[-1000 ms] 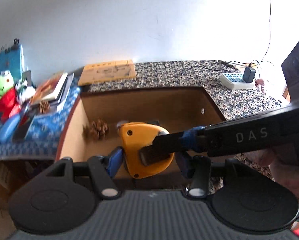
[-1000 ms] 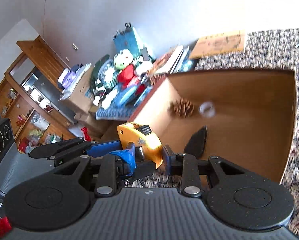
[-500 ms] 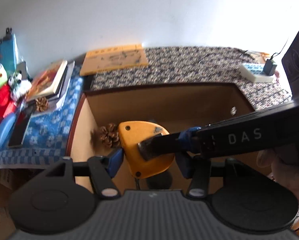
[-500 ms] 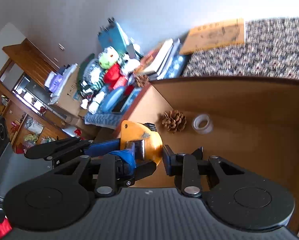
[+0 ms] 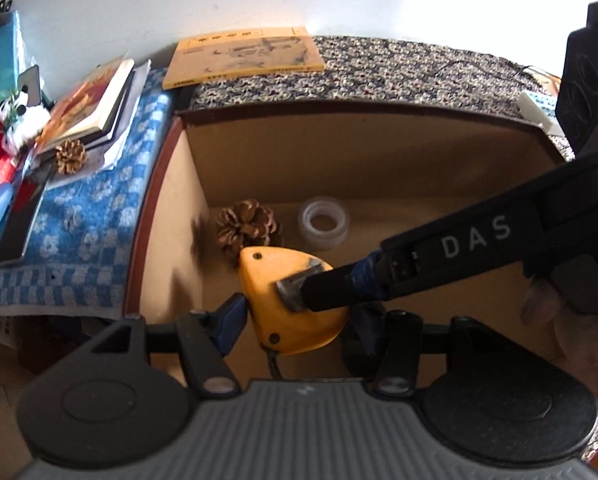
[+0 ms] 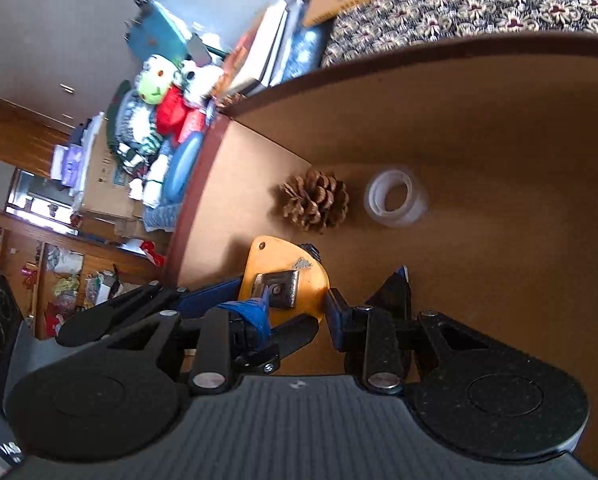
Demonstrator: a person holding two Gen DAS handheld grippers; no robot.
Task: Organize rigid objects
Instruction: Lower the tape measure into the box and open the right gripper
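Lower now than a moment back, the yellow tape measure (image 5: 295,300) hangs down inside the drawer (image 5: 167,216), near the pine cone (image 5: 246,225) and tape roll (image 5: 324,222). Left tongs (image 5: 295,318) pinch its hard, slick sides; right tongs (image 6: 295,312) grip its metal clip. It looks weighty, stiff. Books (image 5: 95,104) crowd the desk (image 5: 399,72).

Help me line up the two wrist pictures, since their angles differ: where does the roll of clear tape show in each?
Left wrist: the roll of clear tape lies on the drawer floor, just above centre.
Right wrist: it sits right of centre, mid-height.
Shared landmark: the pine cone lies just left of it in both.
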